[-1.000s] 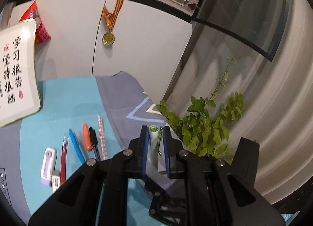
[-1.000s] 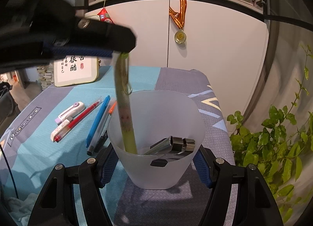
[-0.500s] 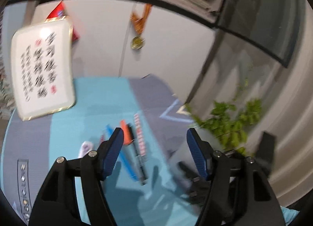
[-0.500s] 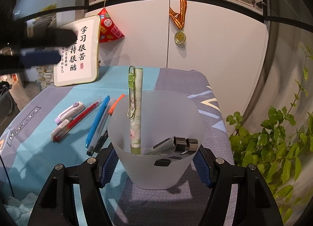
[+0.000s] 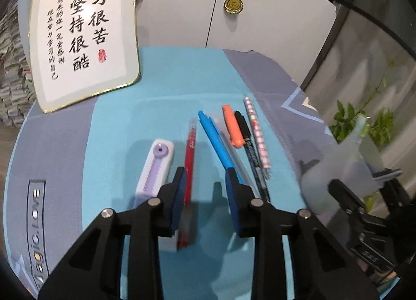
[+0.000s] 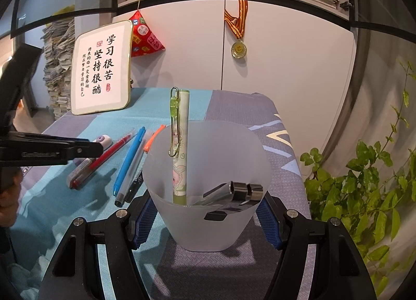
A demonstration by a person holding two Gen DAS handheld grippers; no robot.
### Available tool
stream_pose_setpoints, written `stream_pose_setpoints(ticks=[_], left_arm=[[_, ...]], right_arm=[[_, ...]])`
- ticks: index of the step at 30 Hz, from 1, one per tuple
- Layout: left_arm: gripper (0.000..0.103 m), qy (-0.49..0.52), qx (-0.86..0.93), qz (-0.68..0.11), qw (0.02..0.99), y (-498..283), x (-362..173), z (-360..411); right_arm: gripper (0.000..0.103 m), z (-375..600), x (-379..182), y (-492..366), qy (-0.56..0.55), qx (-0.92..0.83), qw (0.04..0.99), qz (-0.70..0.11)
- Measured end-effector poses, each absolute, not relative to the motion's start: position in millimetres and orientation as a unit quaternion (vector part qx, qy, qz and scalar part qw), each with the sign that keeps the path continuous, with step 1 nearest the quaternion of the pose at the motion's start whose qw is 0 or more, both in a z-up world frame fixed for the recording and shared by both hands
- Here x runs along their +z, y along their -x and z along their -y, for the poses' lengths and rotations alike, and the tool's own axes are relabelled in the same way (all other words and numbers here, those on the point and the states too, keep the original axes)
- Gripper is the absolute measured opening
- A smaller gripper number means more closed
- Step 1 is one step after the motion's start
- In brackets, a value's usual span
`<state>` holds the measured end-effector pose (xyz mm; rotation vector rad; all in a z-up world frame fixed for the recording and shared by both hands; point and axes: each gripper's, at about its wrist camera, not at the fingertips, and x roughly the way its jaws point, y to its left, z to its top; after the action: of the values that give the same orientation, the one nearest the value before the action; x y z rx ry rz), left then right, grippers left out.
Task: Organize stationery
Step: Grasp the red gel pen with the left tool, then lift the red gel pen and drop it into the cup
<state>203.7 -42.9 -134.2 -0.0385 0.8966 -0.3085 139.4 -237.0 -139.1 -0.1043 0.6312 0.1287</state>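
1. Left gripper (image 5: 205,183) is wide apart and holding nothing. It hangs low over the teal cloth (image 5: 169,84), pointing along the row of pens.
2. The key relation, I'd say: the red pen (image 5: 189,167) sits right at the left finger, while the blue pen (image 5: 217,144) runs up to the right finger. Both lie lengthwise, roughly in line with the fingers, so either grab probably needs a small sideways shift. Which pen it's going for, can't tell.
3. Right gripper (image 6: 208,215) is clamped on the frosted cup (image 6: 208,196), steadying it on the grey cloth, so the left one is the free hand and the one nearer the pens.
4. Already in the cup: a green pen (image 6: 180,144) standing upright with a clip, plus a metal thing (image 6: 234,191) lying at the bottom.
5. Further right in the row: orange pen (image 5: 232,128), black pen (image 5: 247,144), checked pen (image 5: 257,131), packed close. A purple-white gadget (image 5: 156,165) lies left of the red one.
6. In the way: nothing much, just the tight neighbours. The calligraphy plaque (image 5: 85,30) stands well behind.
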Motion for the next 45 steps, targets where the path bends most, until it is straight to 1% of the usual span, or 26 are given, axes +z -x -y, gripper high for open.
stream_pose_setpoints(ticks=[8, 10, 11, 14, 17, 21, 24, 25, 26, 27, 29, 35, 37, 39, 45], left_arm=[[0.026, 0.001, -0.143, -0.465, 0.874, -233.9, -152.6, 47.4], [0.018, 0.0, -0.137, -0.465, 0.875, -234.2, -155.6, 44.7], [0.006, 0.001, -0.139, -0.471, 0.871, -233.8, -156.5, 45.1], [0.007, 0.051, -0.167, -0.492, 0.853, -227.2, -155.7, 36.2], [0.007, 0.072, -0.179, -0.5, 0.844, -206.9, -152.1, 32.2], [0.007, 0.054, -0.187, -0.519, 0.832, -167.0, -153.4, 37.0], [0.008, 0.029, -0.191, -0.516, 0.835, -146.5, -153.6, 39.7], [0.009, 0.02, -0.189, -0.511, 0.838, -142.5, -152.0, 40.0], [0.013, 0.013, -0.189, -0.5, 0.845, -138.8, -148.4, 39.5], [0.02, 0.01, -0.191, -0.49, 0.851, -136.9, -144.7, 38.8], [0.022, 0.022, -0.196, -0.475, 0.858, -137.4, -138.6, 36.0], [0.02, 0.076, -0.201, -0.486, 0.847, -167.6, -140.8, 32.2], [0.019, 0.071, -0.188, -0.487, 0.85, -173.3, -143.6, 33.2], [0.011, 0.062, -0.183, -0.488, 0.851, -181.1, -142.8, 46.0], [0.011, 0.042, -0.167, -0.479, 0.861, -180.7, -143.4, 39.7]], right_arm=[[0.07, 236.9, -139.1, -139.3, 0.051, 0.064, 0.947, -0.31], [0.07, 236.6, -139.4, -139.2, 0.05, 0.064, 0.947, -0.311], [0.07, 236.6, -139.5, -139.3, 0.05, 0.064, 0.947, -0.311], [0.07, 236.3, -139.6, -139.5, 0.05, 0.064, 0.947, -0.311], [0.07, 236.1, -139.6, -139.0, 0.051, 0.062, 0.947, -0.31], [0.07, 236.6, -139.9, -138.7, 0.051, 0.063, 0.947, -0.31], [0.07, 236.4, -139.6, -138.4, 0.052, 0.062, 0.947, -0.31], [0.07, 236.5, -139.6, -138.5, 0.051, 0.062, 0.947, -0.31], [0.07, 236.5, -139.6, -138.3, 0.052, 0.062, 0.947, -0.31], [0.07, 236.4, -139.5, -138.1, 0.052, 0.062, 0.947, -0.31], [0.07, 236.7, -139.3, -137.9, 0.053, 0.061, 0.948, -0.309], [0.07, 237.3, -138.8, -137.8, 0.055, 0.059, 0.948, -0.309], [0.07, 237.2, -138.8, -137.8, 0.055, 0.06, 0.948, -0.309], [0.07, 237.5, -138.9, -137.8, 0.054, 0.06, 0.947, -0.309], [0.07, 237.7, -138.8, -138.3, 0.053, 0.061, 0.947, -0.31]])
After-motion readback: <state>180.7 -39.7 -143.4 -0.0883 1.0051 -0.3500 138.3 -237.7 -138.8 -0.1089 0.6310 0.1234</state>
